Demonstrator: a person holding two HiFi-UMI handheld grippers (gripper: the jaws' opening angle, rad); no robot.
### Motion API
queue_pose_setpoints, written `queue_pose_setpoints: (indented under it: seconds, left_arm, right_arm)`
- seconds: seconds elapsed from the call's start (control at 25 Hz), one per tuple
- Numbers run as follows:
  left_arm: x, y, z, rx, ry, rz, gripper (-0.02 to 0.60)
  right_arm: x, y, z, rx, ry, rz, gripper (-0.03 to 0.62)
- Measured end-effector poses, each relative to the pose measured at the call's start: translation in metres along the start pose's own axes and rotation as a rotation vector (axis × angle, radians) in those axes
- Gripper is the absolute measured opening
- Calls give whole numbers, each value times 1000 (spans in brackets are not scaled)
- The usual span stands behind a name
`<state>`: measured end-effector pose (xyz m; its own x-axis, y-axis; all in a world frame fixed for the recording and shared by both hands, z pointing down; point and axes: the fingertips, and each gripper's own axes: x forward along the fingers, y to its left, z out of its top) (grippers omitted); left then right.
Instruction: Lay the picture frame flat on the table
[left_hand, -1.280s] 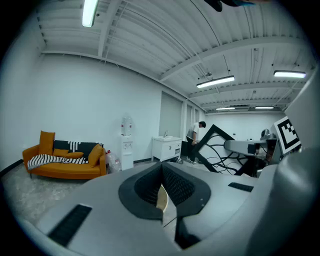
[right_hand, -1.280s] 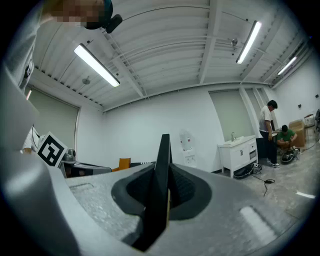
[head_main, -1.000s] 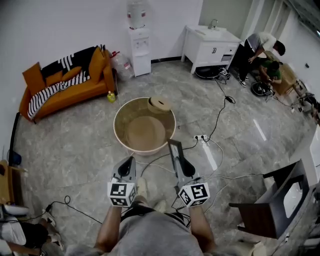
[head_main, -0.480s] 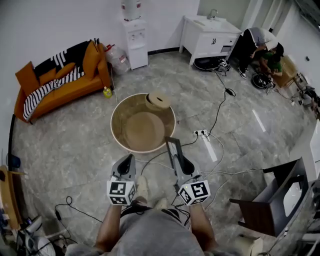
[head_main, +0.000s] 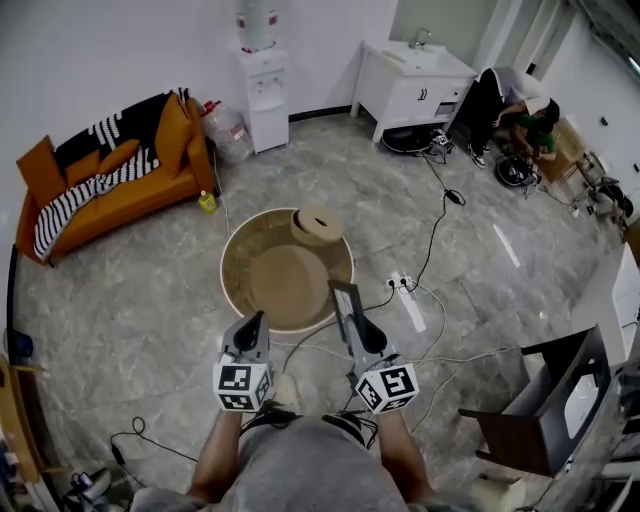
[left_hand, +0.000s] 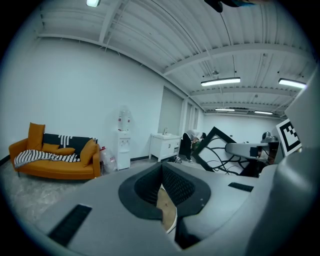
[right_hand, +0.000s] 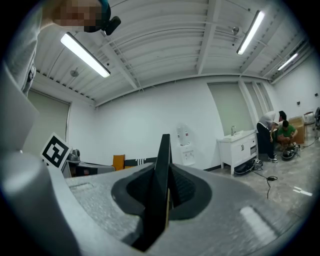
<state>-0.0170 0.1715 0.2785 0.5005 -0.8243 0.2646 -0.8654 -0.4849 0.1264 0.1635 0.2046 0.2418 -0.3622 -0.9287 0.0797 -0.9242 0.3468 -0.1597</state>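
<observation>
Head view: I've stepped closer, so the round table (head_main: 228, 262) at frame centre now sits just ahead of the right gripper (head_main: 362, 336), still clamped on the black picture frame (head_main: 348, 304) carried on edge in the air; left gripper (head_main: 250, 332) closed and empty; laying down comes next.

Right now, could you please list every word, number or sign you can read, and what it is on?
No words or numbers can be read.
On the left gripper and right gripper: black square patterns, no letters.
The picture frame: no print shows.
The water dispenser: any label too small to read.
</observation>
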Motion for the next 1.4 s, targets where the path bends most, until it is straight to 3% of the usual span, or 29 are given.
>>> queue_pose_setpoints:
  seconds: [0.2,0.6,1.12,1.4]
  left_arm:
    - [18,41,4,4,-2,-2,15]
    - [60,103,8,-38,4,83,15]
    - [163,166,-8,-142,60,333,15]
    - [195,206,-60,-211,110,429,15]
  right_arm:
    - [41,10,-9,19,11,-3,55]
    - [132,10,-17,21,66,96,55]
    - [292,-44,-59,49,224,340,55]
    - [358,-53,-120,36,329,429,55]
